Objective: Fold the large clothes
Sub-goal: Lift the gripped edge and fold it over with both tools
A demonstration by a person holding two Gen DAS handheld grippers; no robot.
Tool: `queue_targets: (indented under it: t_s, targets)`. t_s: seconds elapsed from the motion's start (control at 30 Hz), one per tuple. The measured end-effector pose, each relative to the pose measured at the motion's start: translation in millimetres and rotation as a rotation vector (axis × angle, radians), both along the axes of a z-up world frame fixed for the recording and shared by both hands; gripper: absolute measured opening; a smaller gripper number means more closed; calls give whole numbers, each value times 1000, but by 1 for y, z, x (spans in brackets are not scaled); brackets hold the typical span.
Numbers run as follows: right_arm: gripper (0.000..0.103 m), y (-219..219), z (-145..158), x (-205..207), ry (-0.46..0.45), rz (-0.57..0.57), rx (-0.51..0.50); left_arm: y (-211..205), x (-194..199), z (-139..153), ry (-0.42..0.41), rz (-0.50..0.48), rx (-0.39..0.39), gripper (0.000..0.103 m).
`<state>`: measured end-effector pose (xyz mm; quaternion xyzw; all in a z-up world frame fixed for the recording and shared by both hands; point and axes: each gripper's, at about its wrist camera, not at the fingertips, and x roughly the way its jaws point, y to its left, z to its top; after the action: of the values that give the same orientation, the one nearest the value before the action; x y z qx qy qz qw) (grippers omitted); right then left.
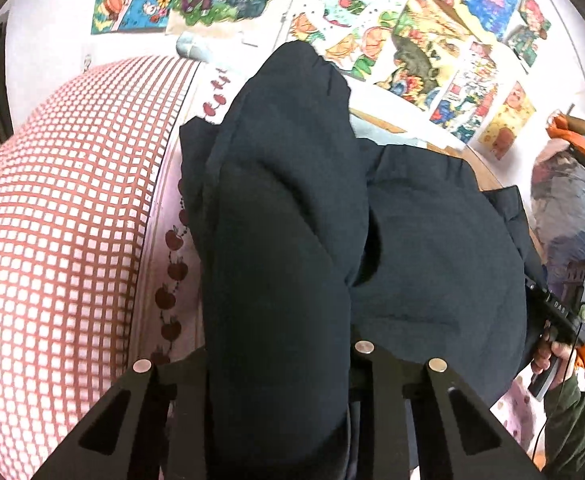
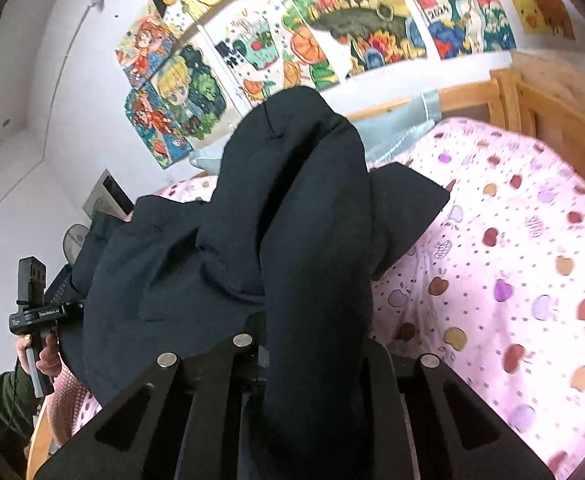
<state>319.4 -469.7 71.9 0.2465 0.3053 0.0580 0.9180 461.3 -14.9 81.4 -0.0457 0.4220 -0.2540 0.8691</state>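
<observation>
A large dark navy garment (image 1: pixel 292 200) hangs bunched over a bed, lifted at two places. In the left wrist view its cloth runs down between the fingers of my left gripper (image 1: pixel 284 364), which is shut on it; the fingertips are buried under the fabric. In the right wrist view another fold of the garment (image 2: pixel 292 220) passes between the fingers of my right gripper (image 2: pixel 312 348), also shut on it. Each view shows the other gripper's handle at the garment's far edge, held by a hand (image 1: pixel 548 356) (image 2: pixel 44 356).
Below lies a pink apple-print bedsheet (image 2: pixel 512 260). A red-and-white checked quilt (image 1: pixel 60 220) lies at the left. A light blue cloth (image 2: pixel 404 128) lies by the wooden bed frame (image 2: pixel 552 112). Colourful drawings (image 1: pixel 412 60) cover the white wall behind.
</observation>
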Motion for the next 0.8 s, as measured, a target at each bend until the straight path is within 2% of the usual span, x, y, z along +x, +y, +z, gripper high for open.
queue_targets:
  t_s: [0.2, 0.33, 0.47, 0.7, 0.8]
  targets:
    - [13, -9, 14, -52, -21, 4, -62, 8, -37, 15, -25, -25, 19, 25]
    - [13, -11, 23, -70, -26, -1, -67, 11, -51, 17, -23, -28, 20, 25]
    - [13, -8, 17, -81, -18, -2, -82, 11, -55, 4, -2, -33, 21, 25]
    - [13, -5, -9, -71, 24, -13, -111, 6, -48, -27, 55, -17, 28, 25]
    - [13, -7, -17, -70, 20, -25, -105, 6, -46, -33, 52, -14, 29, 25]
